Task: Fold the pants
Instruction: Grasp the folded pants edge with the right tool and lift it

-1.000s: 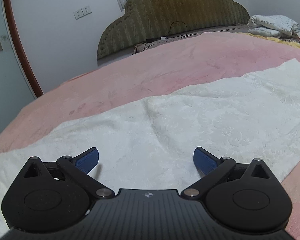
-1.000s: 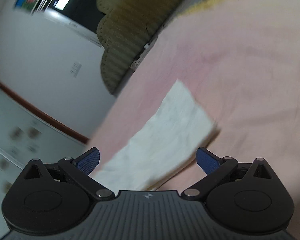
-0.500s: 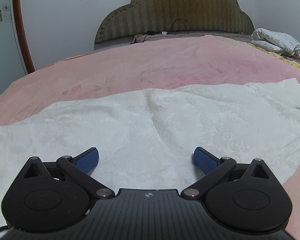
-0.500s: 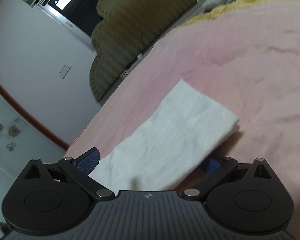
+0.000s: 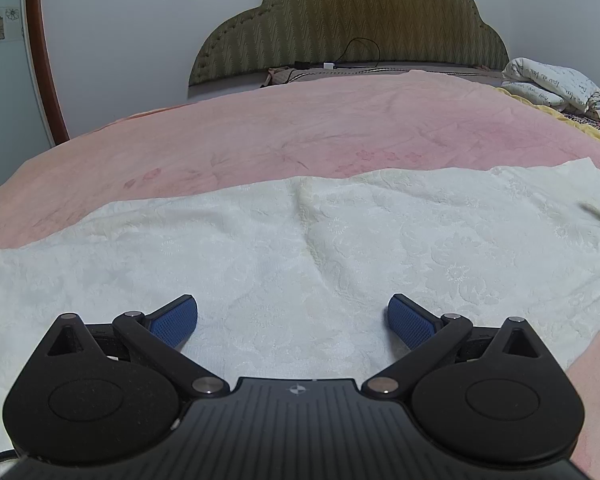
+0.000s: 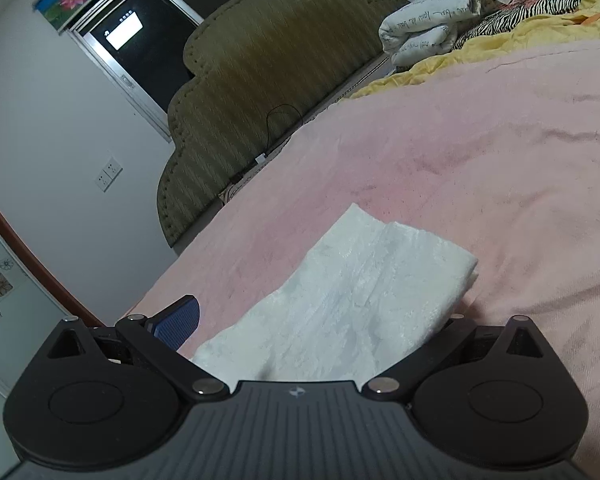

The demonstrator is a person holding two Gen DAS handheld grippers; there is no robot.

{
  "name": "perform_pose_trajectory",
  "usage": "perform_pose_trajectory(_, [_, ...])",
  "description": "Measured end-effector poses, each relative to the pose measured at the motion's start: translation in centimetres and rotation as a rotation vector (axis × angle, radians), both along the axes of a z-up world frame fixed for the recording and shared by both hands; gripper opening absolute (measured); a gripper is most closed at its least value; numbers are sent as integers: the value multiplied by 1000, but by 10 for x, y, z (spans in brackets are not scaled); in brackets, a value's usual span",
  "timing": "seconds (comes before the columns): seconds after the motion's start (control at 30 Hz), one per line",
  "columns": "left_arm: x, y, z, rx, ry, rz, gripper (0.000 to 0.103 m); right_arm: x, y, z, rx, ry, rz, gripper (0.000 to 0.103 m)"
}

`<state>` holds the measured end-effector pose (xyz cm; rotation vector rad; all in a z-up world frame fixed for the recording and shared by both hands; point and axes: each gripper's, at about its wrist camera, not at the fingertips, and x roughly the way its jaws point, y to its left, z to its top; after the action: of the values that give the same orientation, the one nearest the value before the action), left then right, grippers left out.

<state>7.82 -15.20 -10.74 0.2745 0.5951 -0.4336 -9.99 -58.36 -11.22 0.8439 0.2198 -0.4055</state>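
White, embossed floral cotton is what we are dealing with: the white floral-textured pants point(image 5: 340, 248) lie spread flat on the pink plush bedspread point(image 5: 300, 140), directly ahead of and beneath our left gripper point(image 5: 293, 318). Its 2 blue-padded fingers point(image 5: 174, 320) stand spread wide above the fabric, gripping nothing.

In the right wrist view, one narrow end of the pants point(image 6: 352, 308) runs forward between the fingers of our right gripper point(image 6: 300, 328). The left blue pad point(image 6: 178, 324) shows clearly beside the cloth; the right pad is hidden under the cloth edge. The jaws look spread with the fabric draped across them, not pinched.

We judge the garment light, soft and limp, with enough surface texture that the pads should not slip. It will sag and wrinkle if lifted from 1 point only, so we would take it at 2 spots along the same edge. A soft crease point(image 5: 306, 224) ahead of the left gripper suggests the layers shift easily; we should pinch through every layer, close to the hem, and avoid catching the bedspread beneath.
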Motion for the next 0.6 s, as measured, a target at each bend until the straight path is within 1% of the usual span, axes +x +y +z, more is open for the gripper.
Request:
perform_pose_trajectory(0.03, [0, 0, 0, 0, 0, 0, 103, 0, 1, 1, -2, 11, -1, 103])
perform_pose_trajectory(0.1, [0, 0, 0, -1, 1, 0, 103, 5, 2, 3, -11, 65, -16, 94])
perform_pose_trajectory(0.13, [0, 0, 0, -1, 1, 0, 103, 5, 1, 3, -10, 75, -28, 80])
perform_pose_trajectory(0.17, [0, 0, 0, -1, 1, 0, 103, 4, -1, 1, 7, 78, -34, 51])
perform_pose_trajectory(0.2, [0, 0, 0, -1, 1, 0, 103, 3, -6, -3, 47, 74, -36, 36])
perform_pose_trajectory(0.23, [0, 0, 0, -2, 1, 0, 103, 2, -10, -8, 93, 65, -37, 17])
perform_pose_trajectory(0.27, [0, 0, 0, -3, 2, 0, 103, 0, -15, -12, 130, 51, -39, 15])
perform_pose_trajectory(0.3, [0, 0, 0, -7, 2, 1, 103, -1, -16, -12, 134, 44, -38, 14])
perform_pose_trajectory(0.33, [-1, 1, 1, -12, 1, 3, 101, 0, -14, -10, 115, 44, -33, 12])
perform_pose_trajectory(0.4, [-2, 5, 6, -40, -1, -1, 93, 2, -7, -2, 37, 59, -19, 10])
perform_pose_trajectory(0.43, [-1, 8, 9, -66, 5, 0, 93, 4, -1, 5, -21, 70, -6, 9])
perform_pose_trajectory(0.47, [1, 12, 16, -121, 26, 0, 93, 6, 5, 13, -81, 81, 6, 9])
perform_pose_trajectory(0.5, [4, 17, 21, -183, 58, -4, 93, 9, 15, 22, -167, 96, 24, 9])
perform_pose_trajectory(0.53, [9, 23, 27, -267, 110, -13, 94, 13, 27, 32, -258, 116, 44, 9])
perform_pose_trajectory(0.57, [16, 28, 32, -371, 190, -26, 95, 19, 40, 40, -355, 139, 64, 9])
perform_pose_trajectory(0.6, [23, 31, 34, -455, 265, -40, 95, 26, 58, 49, -467, 167, 94, 9])
